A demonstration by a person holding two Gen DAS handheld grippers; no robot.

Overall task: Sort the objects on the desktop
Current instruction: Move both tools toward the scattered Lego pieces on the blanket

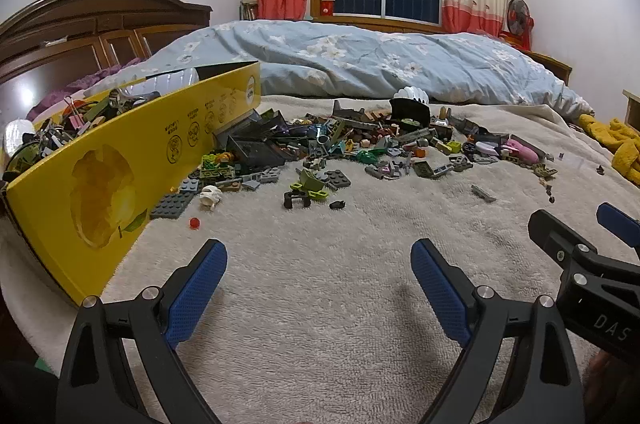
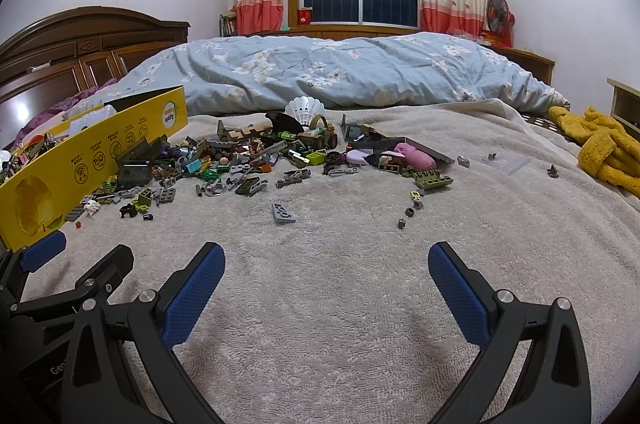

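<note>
A jumbled heap of small toy bricks [image 2: 256, 160], grey, green, brown and pink, too many to count, sprawls on the beige blanket [image 2: 320, 304] well beyond both sets of jaws. One yellow box [image 1: 120, 184] stands left of them. The left gripper [image 1: 319, 260] and right gripper [image 2: 326, 262] gape, holding nothing.
</note>
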